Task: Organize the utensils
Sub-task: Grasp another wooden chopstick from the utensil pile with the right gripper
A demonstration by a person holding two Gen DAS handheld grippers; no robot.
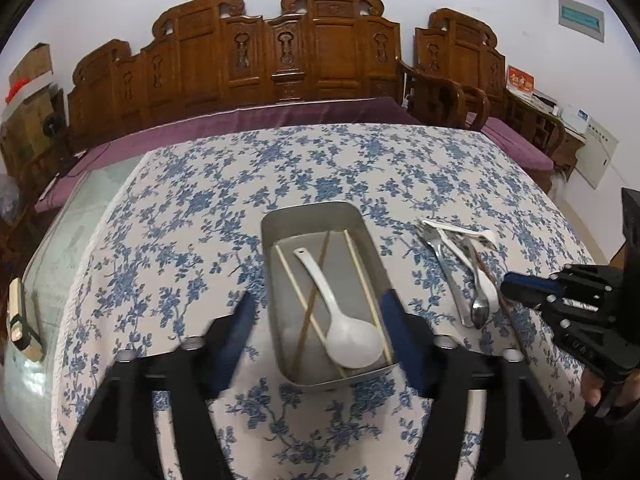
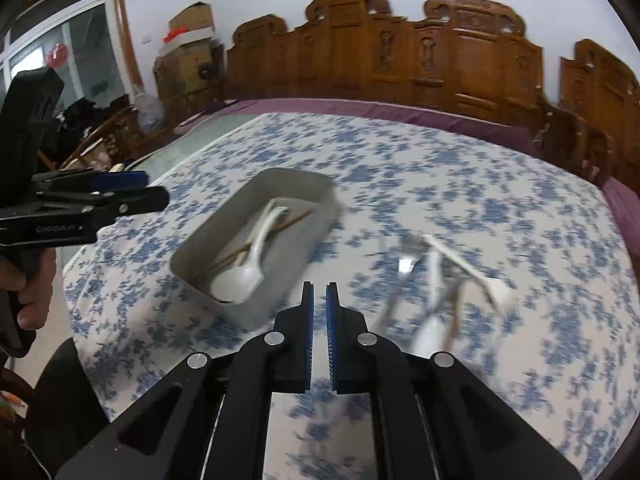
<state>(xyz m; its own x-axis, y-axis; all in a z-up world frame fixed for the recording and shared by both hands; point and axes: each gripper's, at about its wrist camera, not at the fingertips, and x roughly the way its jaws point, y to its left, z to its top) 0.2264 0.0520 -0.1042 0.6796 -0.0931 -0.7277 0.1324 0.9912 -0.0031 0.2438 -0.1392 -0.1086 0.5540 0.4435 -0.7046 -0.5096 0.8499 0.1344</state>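
Observation:
A grey metal tray [image 1: 280, 224] sits on the blue-flowered tablecloth and holds a white ceramic spoon [image 1: 340, 320] and several wooden chopsticks [image 1: 360, 276]. My left gripper [image 1: 318, 312] is open and empty, its fingers either side of the tray's near end. A pile of loose utensils [image 1: 468, 272], with metal forks, a metal spoon and a white spoon, lies right of the tray. My right gripper [image 2: 319, 300] is nearly shut with nothing between the pads, above the cloth between the tray [image 2: 208, 240] and the blurred pile [image 2: 436, 280]. In the left wrist view the right gripper [image 1: 508, 284] reaches the pile's near end.
A carved wooden bench with purple cushions [image 1: 256, 116] lines the far side of the table. A glass tabletop strip [image 1: 60, 240] shows left of the cloth, with a small object [image 1: 20, 316] on it. Cardboard boxes [image 2: 188, 32] stand in the far corner.

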